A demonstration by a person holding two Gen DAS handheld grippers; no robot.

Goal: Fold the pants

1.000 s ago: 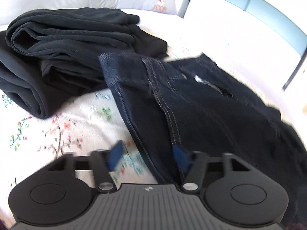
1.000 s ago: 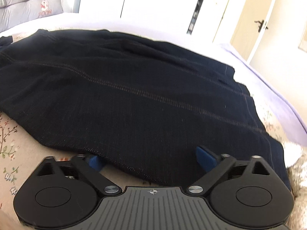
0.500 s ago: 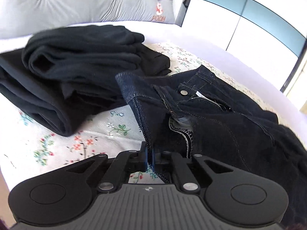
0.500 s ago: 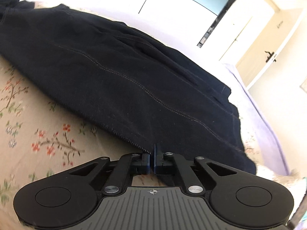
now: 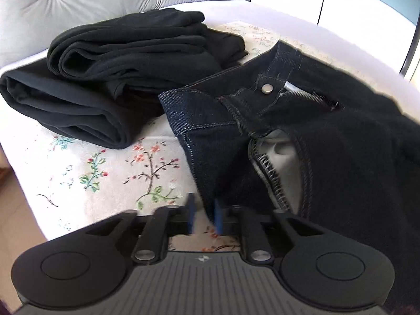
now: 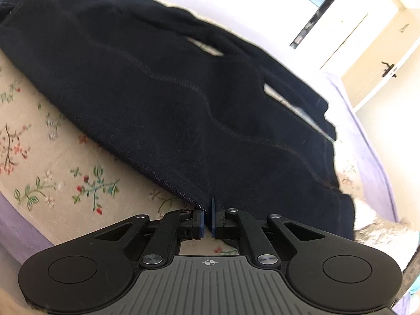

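Note:
Dark blue jeans (image 5: 302, 120) lie on a floral bed sheet (image 5: 105, 173), waist end toward the left wrist view, with the button and open zipper showing. My left gripper (image 5: 204, 216) has its blue pads slightly apart, with the waistband corner of the jeans hanging between them. In the right wrist view the jeans' legs (image 6: 170, 99) spread across the bed. My right gripper (image 6: 207, 220) is shut on the near edge of the jeans leg and lifts it a little.
A stack of folded black pants (image 5: 113, 73) lies at the left, touching the jeans' waist. A grey padded headboard (image 5: 105, 2) stands behind. White wardrobe doors (image 6: 262, 2) and a cream door (image 6: 380, 52) lie beyond the bed. A fluffy rug (image 6: 380, 231) lies at right.
Both grippers closed on the jeans' near edge half a second ago. Now the left pads have parted slightly while the right stays clamped. Both views have tilted and the cloth has lifted.

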